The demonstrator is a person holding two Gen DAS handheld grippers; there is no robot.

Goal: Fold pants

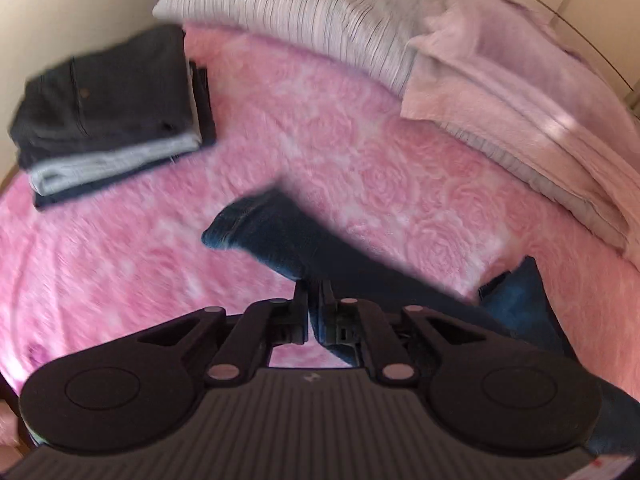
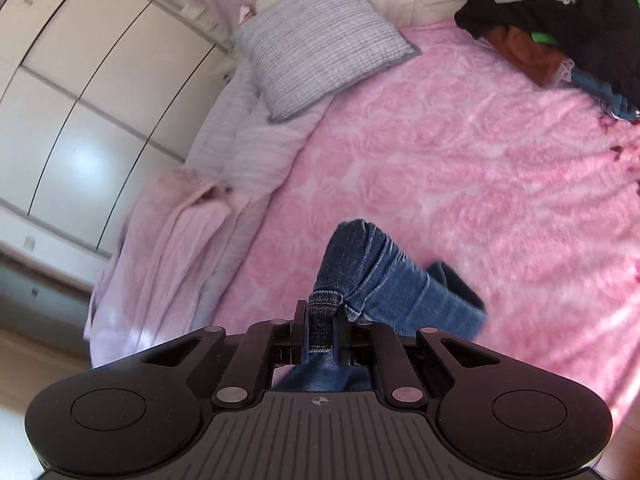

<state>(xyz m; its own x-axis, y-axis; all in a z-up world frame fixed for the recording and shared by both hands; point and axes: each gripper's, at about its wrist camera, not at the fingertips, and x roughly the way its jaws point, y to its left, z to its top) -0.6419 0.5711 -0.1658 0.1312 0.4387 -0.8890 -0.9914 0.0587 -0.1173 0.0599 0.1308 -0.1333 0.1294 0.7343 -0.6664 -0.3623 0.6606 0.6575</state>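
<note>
Both claws are clenched on the blue jeans (image 2: 384, 280), which hang lifted above the pink rose-patterned blanket (image 2: 460, 152) that covers the bed. The right gripper (image 2: 321, 320) pinches a stitched hem of the denim between its fingers, the leg bunching up just beyond the tips. The left gripper (image 1: 314, 300) has its jaws drawn together on a dark fold of the same jeans (image 1: 280, 232), blurred in that view. Beyond the jeans on the blanket, against the wall, sits a stack of folded pants (image 1: 112, 112), dark with one light grey layer. A grey striped pillow (image 2: 320, 40) lies at the blanket's far edge, and a heap of unfolded clothes (image 2: 560, 20) rests near its far corner.
</note>
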